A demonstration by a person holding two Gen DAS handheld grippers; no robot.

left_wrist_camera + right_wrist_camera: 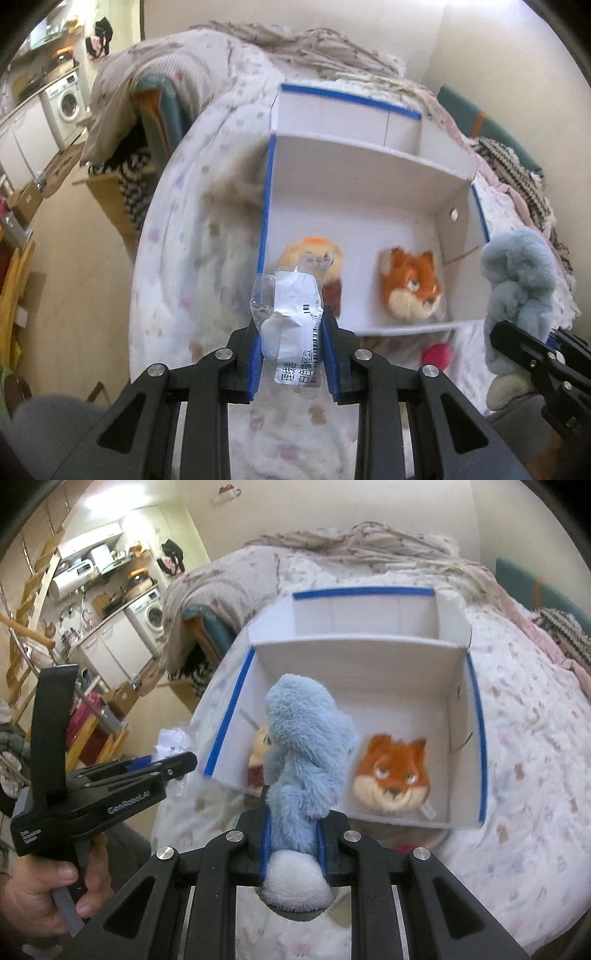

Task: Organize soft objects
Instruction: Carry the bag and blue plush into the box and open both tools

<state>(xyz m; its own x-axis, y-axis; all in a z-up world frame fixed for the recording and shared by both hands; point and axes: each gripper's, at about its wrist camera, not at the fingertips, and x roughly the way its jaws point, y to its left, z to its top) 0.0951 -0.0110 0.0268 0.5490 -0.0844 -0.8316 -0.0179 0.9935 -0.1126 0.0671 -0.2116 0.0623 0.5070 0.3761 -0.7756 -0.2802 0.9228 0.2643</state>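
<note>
On the bed, over a pale flowered quilt (517,738), sits a white box (369,686) with blue-taped edges, split by a divider into a far compartment and a near one. In the near one lie an orange fox-face plush (393,773), face up with its ears toward the divider, and beside it, against the left wall, a cream and orange plush (314,254) half hidden in both views.

The left gripper (291,343) is clamped on a clear plastic packet (291,317) with a white barcode label; the packet's long axis runs along the fingers, and its free end points forward toward the box's near left corner. The right gripper (293,834) is closed on a blue fluffy plush (306,749) (fur squeezed between the blue pads); the plush stands lengthwise out of the claw toward the box, its white rounded end tucked back behind the fingers. A hand (48,893) grips the left tool's handle
</note>
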